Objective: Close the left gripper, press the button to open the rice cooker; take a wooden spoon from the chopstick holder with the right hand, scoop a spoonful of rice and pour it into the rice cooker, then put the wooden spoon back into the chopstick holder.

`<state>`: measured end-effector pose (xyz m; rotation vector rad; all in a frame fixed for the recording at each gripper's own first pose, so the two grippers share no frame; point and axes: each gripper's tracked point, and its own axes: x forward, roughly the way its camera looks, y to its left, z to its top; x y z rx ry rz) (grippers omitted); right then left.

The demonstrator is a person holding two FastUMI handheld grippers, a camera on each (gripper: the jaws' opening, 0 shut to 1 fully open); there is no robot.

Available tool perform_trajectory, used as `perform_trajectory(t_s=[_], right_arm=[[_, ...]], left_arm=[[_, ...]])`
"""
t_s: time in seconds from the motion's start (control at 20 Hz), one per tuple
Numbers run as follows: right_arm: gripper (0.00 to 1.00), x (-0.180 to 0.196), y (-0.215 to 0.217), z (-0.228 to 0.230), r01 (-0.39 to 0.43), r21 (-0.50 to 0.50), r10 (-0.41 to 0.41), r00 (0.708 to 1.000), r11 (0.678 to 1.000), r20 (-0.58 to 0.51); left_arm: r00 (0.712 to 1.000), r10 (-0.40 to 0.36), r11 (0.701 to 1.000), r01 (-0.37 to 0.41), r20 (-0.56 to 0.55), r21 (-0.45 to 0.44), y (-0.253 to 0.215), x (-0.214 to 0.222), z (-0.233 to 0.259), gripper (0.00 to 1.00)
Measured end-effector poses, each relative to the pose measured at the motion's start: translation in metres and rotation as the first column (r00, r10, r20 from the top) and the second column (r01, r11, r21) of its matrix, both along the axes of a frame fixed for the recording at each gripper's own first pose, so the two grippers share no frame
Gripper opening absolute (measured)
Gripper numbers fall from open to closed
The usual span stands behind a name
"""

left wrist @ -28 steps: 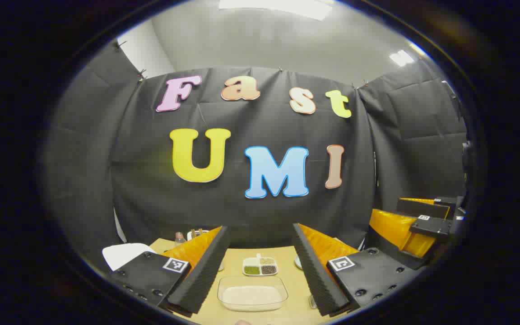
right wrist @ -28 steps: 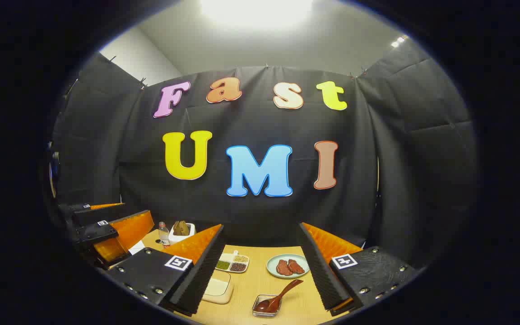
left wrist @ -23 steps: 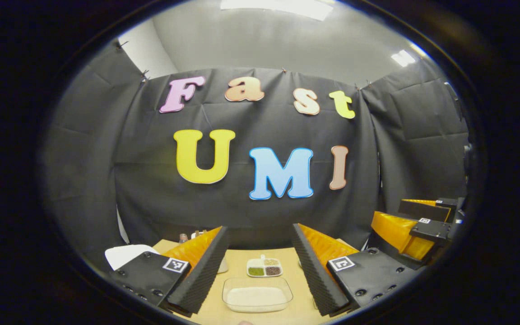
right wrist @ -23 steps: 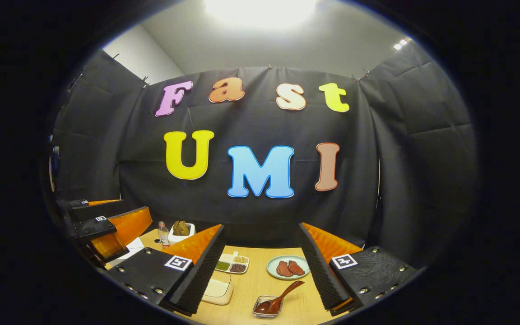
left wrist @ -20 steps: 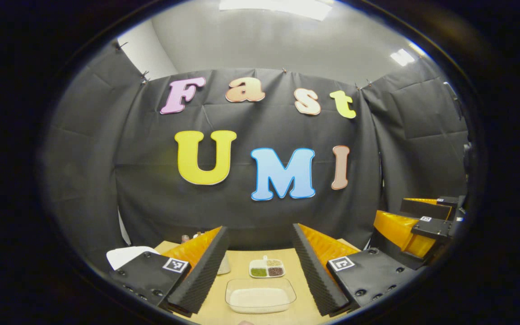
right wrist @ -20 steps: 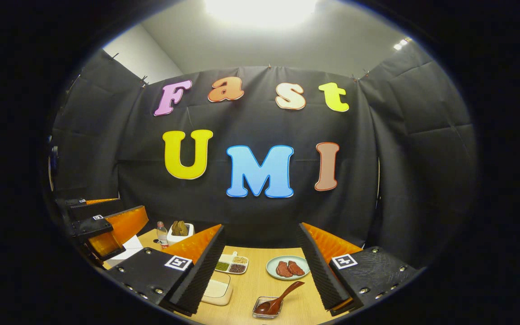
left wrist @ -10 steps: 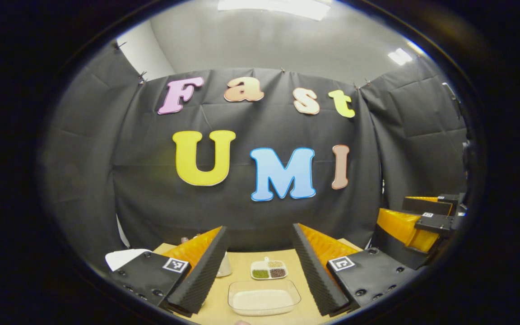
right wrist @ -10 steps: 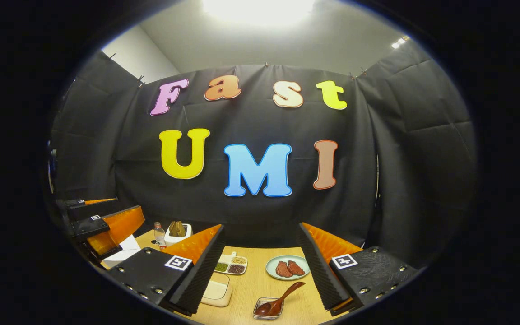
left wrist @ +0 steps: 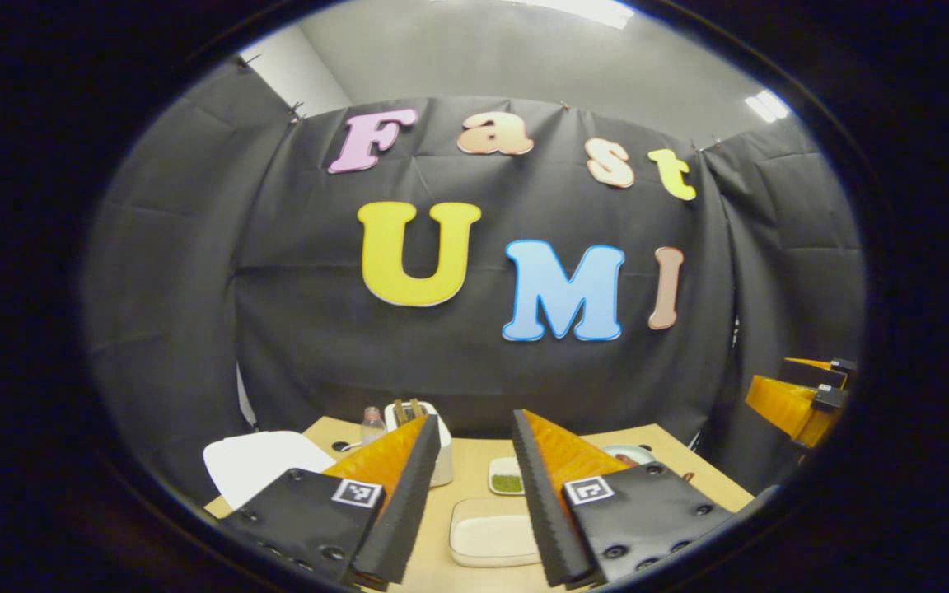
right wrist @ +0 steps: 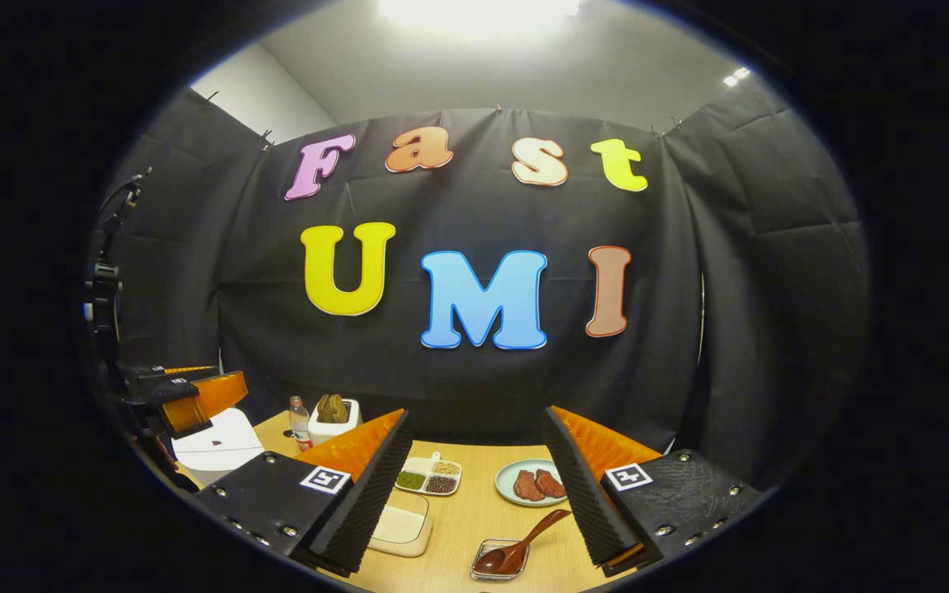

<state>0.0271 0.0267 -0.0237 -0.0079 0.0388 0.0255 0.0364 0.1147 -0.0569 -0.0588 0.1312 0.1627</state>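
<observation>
Fingers of the left gripper [left wrist: 474, 494] sit narrower than half a second ago, gap partly shut, nothing between them, low centre of the left gripper view. So the first step, closing that gripper, is underway, not finished. Its view has also swung: rice cooker [left wrist: 256, 463], a white body with lid down, now shows more fully at lower left, chopstick holder [left wrist: 433, 445] with brown handles just behind the left finger. From the right gripper view the left gripper hangs above the cooker at left edge, apart from it; button not pressed yet, I judge. Right gripper [right wrist: 474, 486] stays wide open and empty, lower centre. Rice dish [left wrist: 495, 542], shallow tray of white grains, lies on the table [right wrist: 474, 527] between the left fingers' tips. A brown spoon [right wrist: 524, 543] rests in a small glass bowl, bottom centre of the right gripper view. Next: finish closing, go down onto the button.
</observation>
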Motion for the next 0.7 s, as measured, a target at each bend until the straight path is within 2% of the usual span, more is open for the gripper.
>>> perform_trajectory(t_s=[0.15,0.25,0.45,0.7], right_arm=[[0.97,0.001,0.006,-0.002,-0.014,-0.013,0.014,1.0,1.0,-0.002],[0.97,0.004,0.008,-0.004,-0.02,-0.022,0.02,1.0,1.0,-0.006],[0.97,0.007,0.011,-0.009,-0.028,-0.019,0.028,0.999,0.999,-0.023],[0.97,0.01,0.012,-0.016,-0.037,-0.028,0.036,0.998,0.999,-0.044]], left_arm=[[0.996,0.066,0.998,-0.065,-0.064,0.013,0.033,-0.01,-0.019,0.3],[0.991,0.076,0.997,-0.078,-0.106,-0.016,0.047,-0.007,-0.032,0.08],[0.961,0.142,0.976,-0.176,-0.236,-0.131,0.098,-0.005,-0.076,0.08],[0.9,0.197,0.938,-0.288,-0.388,-0.192,0.156,-0.013,-0.127,0.1]])
